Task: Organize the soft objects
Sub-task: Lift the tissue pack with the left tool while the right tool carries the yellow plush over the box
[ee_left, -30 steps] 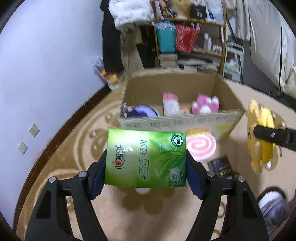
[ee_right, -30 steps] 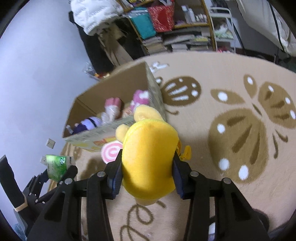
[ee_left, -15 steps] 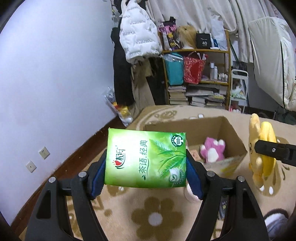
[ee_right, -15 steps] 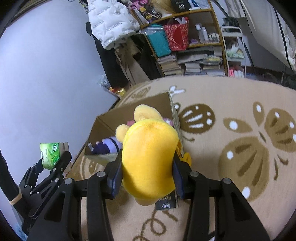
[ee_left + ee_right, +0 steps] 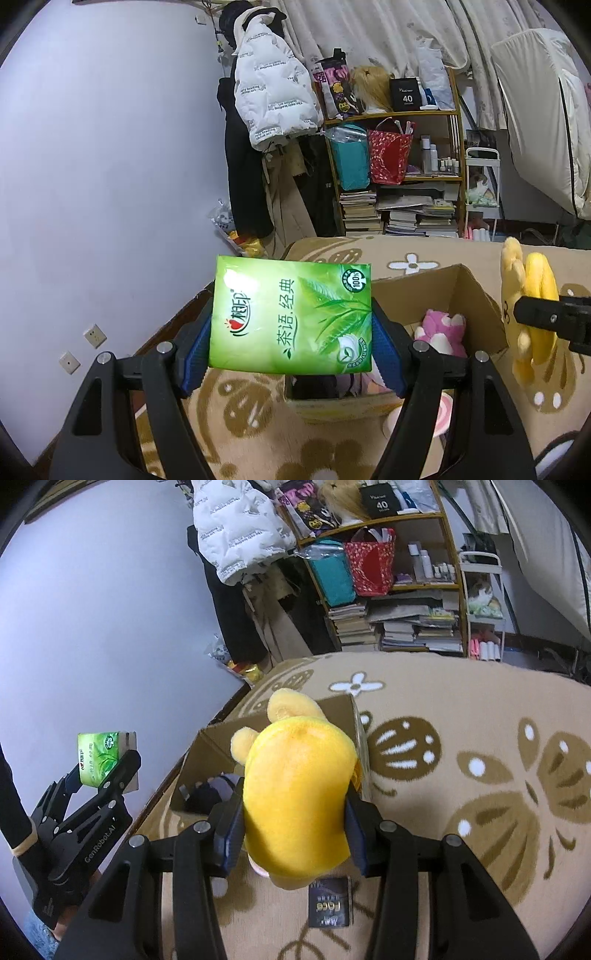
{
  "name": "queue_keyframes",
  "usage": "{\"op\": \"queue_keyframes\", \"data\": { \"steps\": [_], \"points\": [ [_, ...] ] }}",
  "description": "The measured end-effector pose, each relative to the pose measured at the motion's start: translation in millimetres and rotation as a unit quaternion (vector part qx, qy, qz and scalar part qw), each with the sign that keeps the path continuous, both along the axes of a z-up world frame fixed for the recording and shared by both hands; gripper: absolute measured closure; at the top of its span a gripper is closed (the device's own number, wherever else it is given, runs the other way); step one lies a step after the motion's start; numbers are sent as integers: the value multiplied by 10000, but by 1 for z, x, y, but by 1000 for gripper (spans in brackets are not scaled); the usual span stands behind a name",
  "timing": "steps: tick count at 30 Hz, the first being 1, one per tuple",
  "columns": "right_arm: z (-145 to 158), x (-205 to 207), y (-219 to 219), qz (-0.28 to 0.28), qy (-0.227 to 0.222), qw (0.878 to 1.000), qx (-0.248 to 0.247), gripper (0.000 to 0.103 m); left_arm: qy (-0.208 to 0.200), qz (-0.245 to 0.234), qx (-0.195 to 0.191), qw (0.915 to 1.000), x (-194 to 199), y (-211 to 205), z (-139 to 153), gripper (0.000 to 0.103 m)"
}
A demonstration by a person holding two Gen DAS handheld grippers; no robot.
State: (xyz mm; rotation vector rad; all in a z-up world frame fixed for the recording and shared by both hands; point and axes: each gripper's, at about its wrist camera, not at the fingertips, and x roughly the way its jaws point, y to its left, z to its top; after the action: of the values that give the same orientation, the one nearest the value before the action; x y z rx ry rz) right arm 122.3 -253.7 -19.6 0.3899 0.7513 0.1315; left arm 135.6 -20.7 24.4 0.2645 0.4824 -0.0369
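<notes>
Left gripper (image 5: 291, 347) is clamping a green pack (image 5: 290, 314) between its blue pads (image 5: 197, 350), raised and level. Right gripper (image 5: 293, 825) is squeezing a yellow plush (image 5: 297, 801) between both pads, held aloft, well apart from the left.

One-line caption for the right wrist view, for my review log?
Right gripper clamps a yellow plush toy above the cardboard box; left gripper holds a green tissue pack.

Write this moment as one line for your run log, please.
left gripper: shut on green tissue pack | right gripper: shut on yellow plush | cardboard box: open, pink plush inside
</notes>
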Motion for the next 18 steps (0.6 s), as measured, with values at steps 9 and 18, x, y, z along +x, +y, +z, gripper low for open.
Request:
{"op": "queue_keyframes", "data": {
  "steps": [9,18],
  "points": [
    [7,34,18,396,-178,9980,-455,53,-3,26,35,10000,23,0,-6,29],
    [-3,57,38,727,-167,9948,-695,53,523,-5,-253,9983,46,6,-39,29]
  ]
}}
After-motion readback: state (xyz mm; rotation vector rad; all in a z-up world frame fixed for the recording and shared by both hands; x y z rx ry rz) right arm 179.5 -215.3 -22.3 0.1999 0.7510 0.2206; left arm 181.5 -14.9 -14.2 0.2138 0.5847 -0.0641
